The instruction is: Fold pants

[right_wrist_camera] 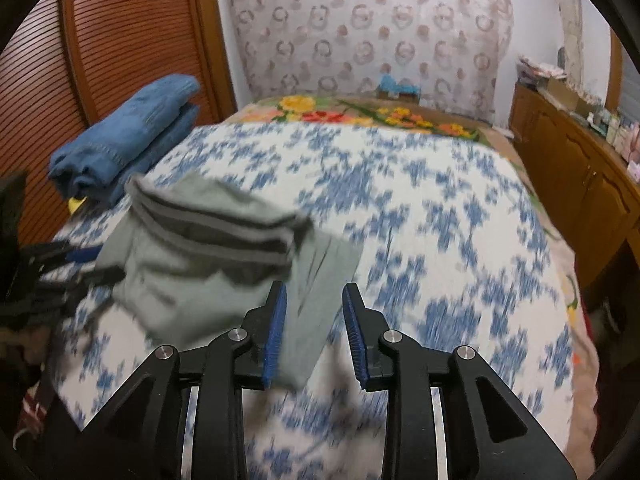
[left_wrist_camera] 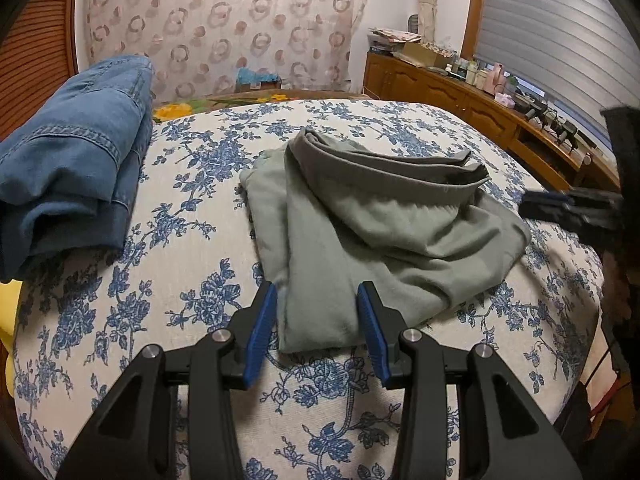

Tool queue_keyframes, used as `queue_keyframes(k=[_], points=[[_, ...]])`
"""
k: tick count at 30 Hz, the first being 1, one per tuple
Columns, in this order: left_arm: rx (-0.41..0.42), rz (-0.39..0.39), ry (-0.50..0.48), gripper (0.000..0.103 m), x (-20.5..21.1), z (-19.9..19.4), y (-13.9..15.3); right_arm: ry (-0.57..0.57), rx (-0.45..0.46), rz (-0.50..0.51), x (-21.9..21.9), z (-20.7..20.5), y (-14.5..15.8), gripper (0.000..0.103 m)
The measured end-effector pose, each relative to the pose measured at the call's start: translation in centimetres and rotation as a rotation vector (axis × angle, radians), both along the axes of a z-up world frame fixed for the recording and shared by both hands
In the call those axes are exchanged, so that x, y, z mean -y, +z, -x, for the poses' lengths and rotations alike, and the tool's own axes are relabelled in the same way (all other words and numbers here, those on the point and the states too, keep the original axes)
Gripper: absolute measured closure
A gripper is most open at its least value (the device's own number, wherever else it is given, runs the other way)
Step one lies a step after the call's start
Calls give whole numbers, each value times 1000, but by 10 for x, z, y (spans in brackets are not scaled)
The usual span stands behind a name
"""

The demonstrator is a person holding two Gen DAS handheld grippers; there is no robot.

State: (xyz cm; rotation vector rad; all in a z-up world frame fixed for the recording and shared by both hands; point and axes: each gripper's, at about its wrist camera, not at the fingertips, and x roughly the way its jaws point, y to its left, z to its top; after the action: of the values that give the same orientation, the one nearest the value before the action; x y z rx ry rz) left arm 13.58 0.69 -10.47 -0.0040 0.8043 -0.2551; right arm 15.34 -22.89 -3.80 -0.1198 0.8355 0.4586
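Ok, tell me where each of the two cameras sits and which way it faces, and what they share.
Left wrist: rides the left gripper, looking forward along its open blue fingers over the near edge of the grey-green pants on the floral bedspread; the right gripper shows at the right edge.
Right wrist: rides the right gripper, fingers open, facing the curtain, motion-blurred; the left gripper shows at the left edge.
Shared: the pants, the bedspread, the folded jeans, the curtain and the wooden cabinets.

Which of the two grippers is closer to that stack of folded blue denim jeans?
Left. The left gripper sits at the grey-green pants' edge on the folded blue denim jeans' side; the right gripper is at the opposite edge.
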Motion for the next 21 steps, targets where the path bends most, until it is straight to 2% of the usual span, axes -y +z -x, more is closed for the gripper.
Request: queue_keyframes(k=[4, 10, 14, 17, 21], points=[[-2, 0, 0, 61, 0, 0, 0, 29, -25, -16, -1, 16, -6, 75], [-9, 14, 0, 61, -1, 0, -1, 43, -65, -14, -5, 15, -20, 75], [-12, 19, 1, 61, -2, -1, -2, 69, -84, -35, -4, 15, -22, 93], [-12, 18, 1, 61, -2, -1, -2, 80, -66, -44, 0, 18, -18, 101], [-12, 17, 1, 60, -2, -1, -2, -14, 9, -20, 18, 19, -9, 102]])
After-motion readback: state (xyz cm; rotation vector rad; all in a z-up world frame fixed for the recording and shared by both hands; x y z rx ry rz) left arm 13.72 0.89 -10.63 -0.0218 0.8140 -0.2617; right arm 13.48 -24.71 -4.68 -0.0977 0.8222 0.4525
